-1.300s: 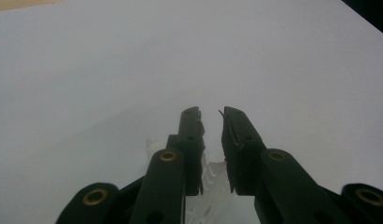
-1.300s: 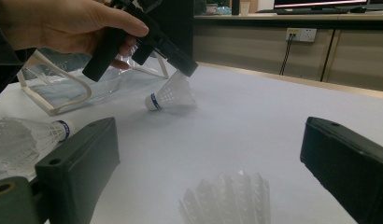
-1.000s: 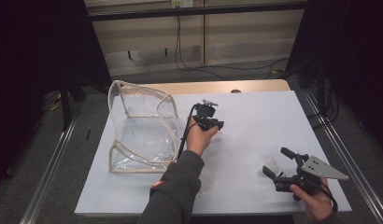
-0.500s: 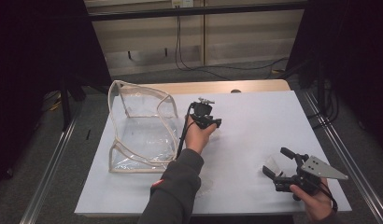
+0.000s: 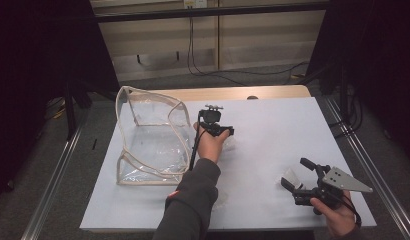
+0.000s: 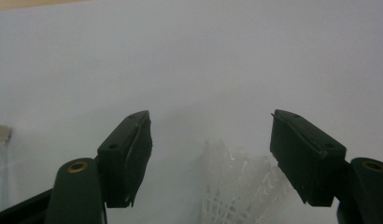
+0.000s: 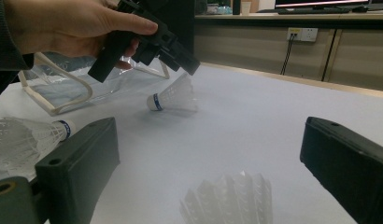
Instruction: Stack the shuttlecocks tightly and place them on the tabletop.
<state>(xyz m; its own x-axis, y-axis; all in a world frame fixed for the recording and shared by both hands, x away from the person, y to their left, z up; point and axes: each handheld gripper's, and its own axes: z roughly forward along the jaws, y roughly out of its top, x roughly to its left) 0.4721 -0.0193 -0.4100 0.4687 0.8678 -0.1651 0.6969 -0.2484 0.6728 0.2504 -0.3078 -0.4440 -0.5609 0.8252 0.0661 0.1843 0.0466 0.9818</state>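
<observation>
White feathers fan out between the spread jaws of the left gripper (image 5: 224, 134): a shuttlecock (image 7: 172, 98) lies on its side on the pale table (image 5: 293, 125), just right of the clear plastic bag (image 5: 148, 140) that stands open near the table's left edge. Those jaws have just been opening, and in the left gripper view the pads stand wide of the feather skirt with daylight on both sides, so nothing is clamped. The shuttlecock's long axis runs roughly level across the table; from the right gripper view its blue-banded cork end points toward the bag and its skirt points away from it. Bag and shuttlecock are near each other but apart.

A second shuttlecock (image 7: 28, 135) and a third shuttlecock (image 7: 231, 198) lie well to the right of the bag, close in front of the right gripper (image 5: 298, 181). That gripper's jaws are also apart and grasp nothing; the third shuttlecock's skirt rises between them without touching either pad.

By my reading, the left hand is far the nearer to the bag, so whatever goes in there falls to it. The right hand is the nearer to the other two. For the next grasp, the jaws would need to close across the skirt's width, not along its length.
</observation>
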